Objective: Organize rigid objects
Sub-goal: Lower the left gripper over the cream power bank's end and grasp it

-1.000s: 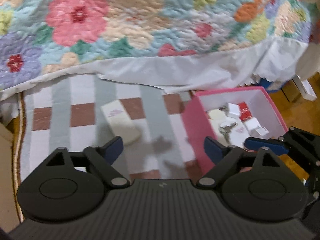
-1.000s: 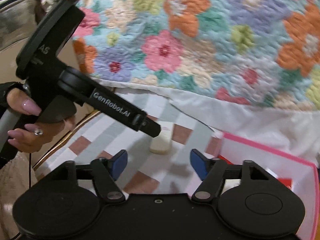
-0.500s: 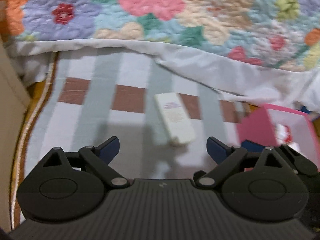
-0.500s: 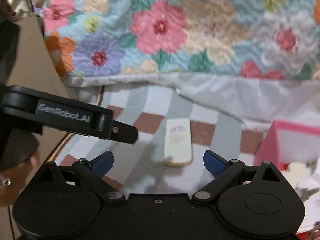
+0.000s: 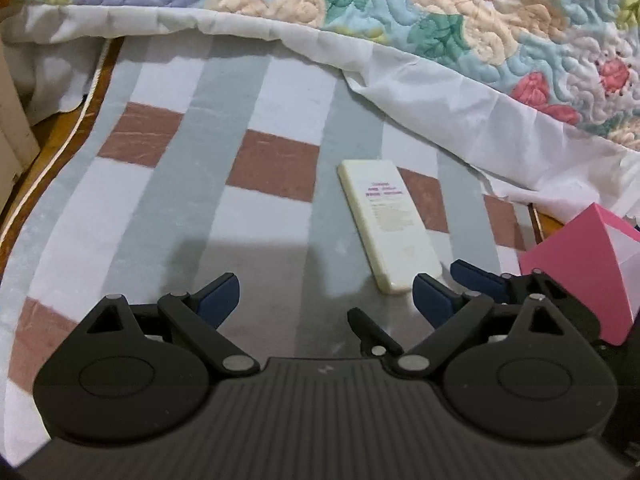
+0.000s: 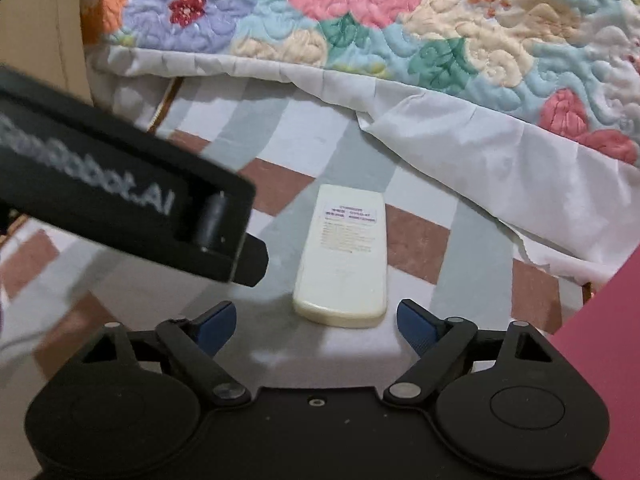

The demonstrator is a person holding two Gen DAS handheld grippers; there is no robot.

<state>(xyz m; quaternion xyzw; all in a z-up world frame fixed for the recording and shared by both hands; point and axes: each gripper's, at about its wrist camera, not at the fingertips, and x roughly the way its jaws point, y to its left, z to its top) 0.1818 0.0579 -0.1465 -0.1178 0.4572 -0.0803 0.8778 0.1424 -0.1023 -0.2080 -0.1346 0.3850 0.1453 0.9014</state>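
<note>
Lying flat on the checked rug (image 6: 420, 236), label side up, a cream remote (image 6: 344, 256) sits just ahead of the right gripper (image 6: 316, 322), its near end roughly centred before the gap between the two blue fingers (image 6: 416, 326). Those jaws have just been closing a little, yet they stand spread wide with nothing between them and no pad touching the remote. The left gripper (image 5: 326, 294) hovers to the left of the remote, its fingers (image 5: 218, 298) also spread and empty; the remote's near end lies just beside its right finger. A pink box (image 5: 588, 268) stands on the right, close to the remote. Behind, a floral quilt (image 6: 400, 24) with a white hem hangs down over the rug's far edge.
</note>
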